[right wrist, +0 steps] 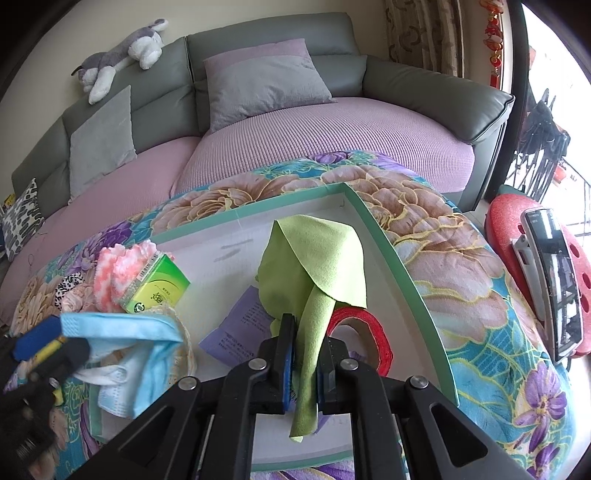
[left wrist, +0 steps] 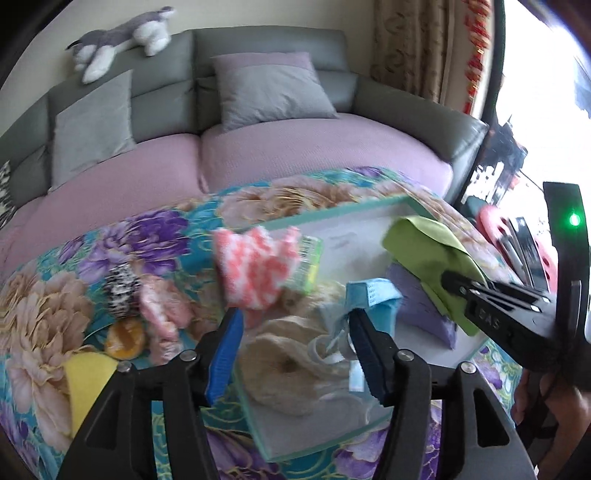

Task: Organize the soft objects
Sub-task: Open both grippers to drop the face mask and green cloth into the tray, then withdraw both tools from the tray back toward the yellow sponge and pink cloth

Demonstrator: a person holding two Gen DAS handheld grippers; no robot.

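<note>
Nearest us, our right gripper (right wrist: 304, 363) pinches the green cloth (right wrist: 317, 254) over the tray (right wrist: 402, 266); our left gripper (left wrist: 295, 343) gapes empty above the blue mask (left wrist: 369, 293). We judge sorting half done: pink sock (left wrist: 255, 269) straddles the tray's left edge, others outside.

Home living room. Ahead of my fingers: grey sofa (right wrist: 424, 88) with lilac seat covers, grey cushions (right wrist: 266, 85), plush husky (right wrist: 122, 55) on the backrest, patterned curtain (right wrist: 424, 33) far right, floral blanket (right wrist: 461, 251) underneath.
</note>
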